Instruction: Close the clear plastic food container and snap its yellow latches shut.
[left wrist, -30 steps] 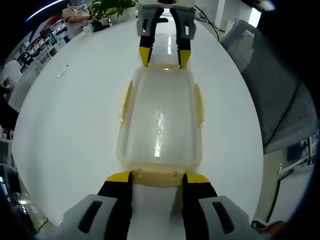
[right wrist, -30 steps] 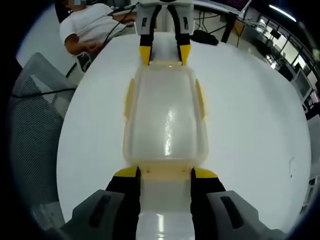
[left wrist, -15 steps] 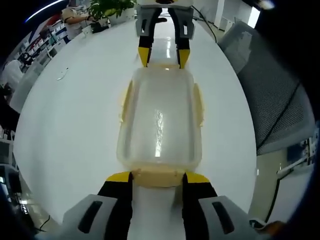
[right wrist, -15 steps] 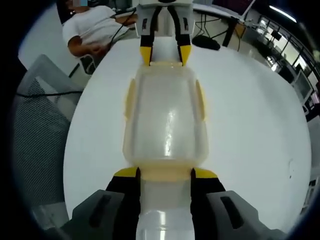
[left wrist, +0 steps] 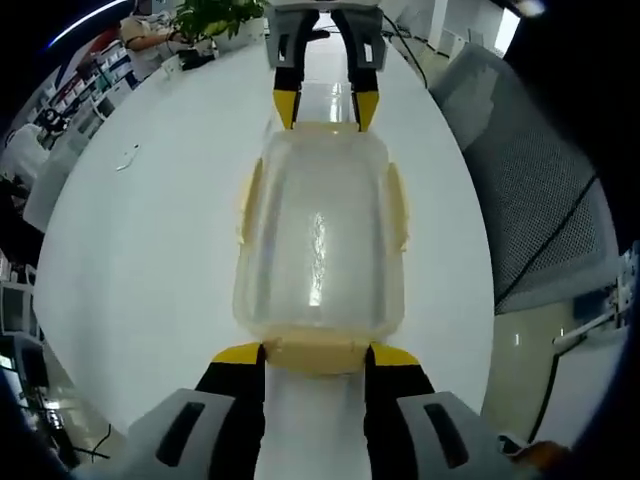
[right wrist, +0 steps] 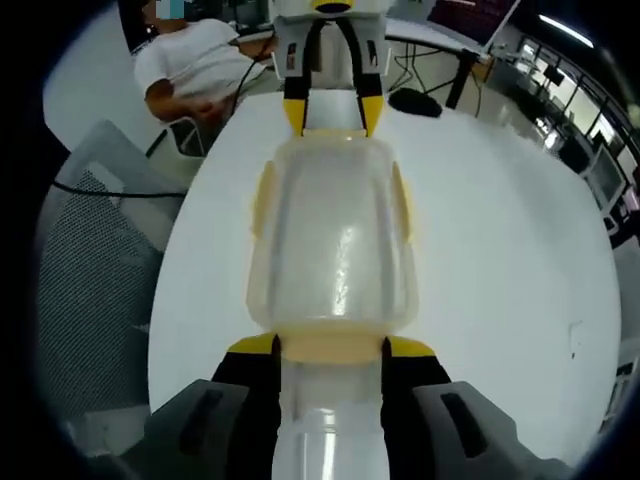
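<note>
Clear plastic, with its lid seated on top, the food container [left wrist: 320, 245] lies lengthwise on the white desk [left wrist: 150, 230] between my two grippers. Pale yellow latches show on all four sides: one at the near end [left wrist: 315, 352], one on each long side [left wrist: 250, 195], and one at the far end, partly hidden. In the right gripper view the same container [right wrist: 333, 250] shows a side latch [right wrist: 262, 200] lying flat against the wall and a near-end latch [right wrist: 330, 345].

My left gripper [left wrist: 315, 362] has its yellow-tipped jaws spread apart, one at each corner of the near-end latch and touching it; they bracket the latch rather than clamp it. My right gripper [right wrist: 330, 355] stands in the same way at the opposite end, jaws apart and pressed to that end's latch. Each gripper also shows at the far end of the other's view: the right one [left wrist: 317, 105] in the left gripper view, the left one [right wrist: 333, 110] in the right gripper view, both with their tips against the container's end.

Beyond the desk edge stands a grey mesh chair [left wrist: 540, 190], seen also in the right gripper view [right wrist: 95, 250]. A person in a white shirt [right wrist: 195, 65] sits behind the desk, and a green plant [left wrist: 215, 15] stands at its far edge.
</note>
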### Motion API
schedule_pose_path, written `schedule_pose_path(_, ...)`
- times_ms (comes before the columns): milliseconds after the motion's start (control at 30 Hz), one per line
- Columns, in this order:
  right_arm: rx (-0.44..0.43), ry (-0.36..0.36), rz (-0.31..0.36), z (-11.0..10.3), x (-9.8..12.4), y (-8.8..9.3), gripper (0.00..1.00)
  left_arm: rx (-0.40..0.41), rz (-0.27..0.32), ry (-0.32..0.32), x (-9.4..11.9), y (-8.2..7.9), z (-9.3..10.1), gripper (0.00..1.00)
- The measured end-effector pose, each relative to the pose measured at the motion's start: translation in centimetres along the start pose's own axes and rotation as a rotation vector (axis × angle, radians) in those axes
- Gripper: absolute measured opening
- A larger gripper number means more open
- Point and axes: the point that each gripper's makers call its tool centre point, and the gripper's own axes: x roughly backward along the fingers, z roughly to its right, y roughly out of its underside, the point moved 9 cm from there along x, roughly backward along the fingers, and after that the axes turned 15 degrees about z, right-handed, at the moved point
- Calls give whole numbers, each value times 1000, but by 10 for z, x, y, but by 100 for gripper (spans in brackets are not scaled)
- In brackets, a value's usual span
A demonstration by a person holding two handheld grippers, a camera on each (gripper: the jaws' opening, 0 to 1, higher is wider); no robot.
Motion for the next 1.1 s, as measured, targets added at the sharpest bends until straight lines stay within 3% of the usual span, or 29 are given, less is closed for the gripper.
schedule_pose_path(500,23,4,17,-1,39,-3,35,-13,-4,-29,12,-34,2,32)
schedule_pose_path(1100,26,27,-5,1,79,20,35,-36,0,-35,-2,-80,-2,32)
